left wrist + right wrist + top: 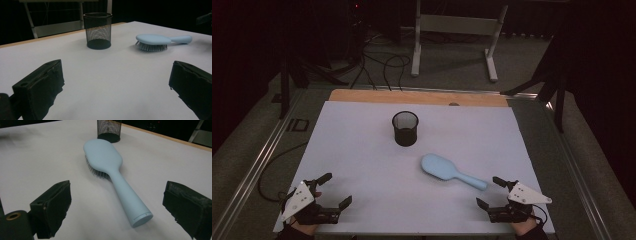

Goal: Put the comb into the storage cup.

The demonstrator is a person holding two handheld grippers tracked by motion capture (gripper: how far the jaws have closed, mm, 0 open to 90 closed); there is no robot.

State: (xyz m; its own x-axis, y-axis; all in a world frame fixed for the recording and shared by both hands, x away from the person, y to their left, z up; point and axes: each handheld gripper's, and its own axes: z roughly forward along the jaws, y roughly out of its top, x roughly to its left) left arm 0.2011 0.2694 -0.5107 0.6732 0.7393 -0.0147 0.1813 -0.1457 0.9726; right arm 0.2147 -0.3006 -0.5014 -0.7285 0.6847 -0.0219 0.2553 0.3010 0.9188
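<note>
Two sets of tongs rest at the near edge of the white-covered table [362, 150], and we keep both spread wide with nothing between their jaws. The left tongs [331, 190] sit well apart from everything; ahead of them and off to their right we see the black wire-mesh cup [98, 30] standing upright, mouth up, which we judge makes it a ready holder for something dropped in from above.

The right tongs [493, 192] point at the pale blue plastic hairbrush [110, 172], which lies just ahead of them, bristles down and smooth back up. Its round handle end comes nearest, between the lines of the two jaws but not yet touched by either. We judge that this suits us: the handle is the narrow part, easy to pinch across, and it points back at the right tongs.

The cup stands beyond the brush head, farther from the right tongs, near but apart from it. We reckon the brush is meant for the cup, handle gripped first.
</note>
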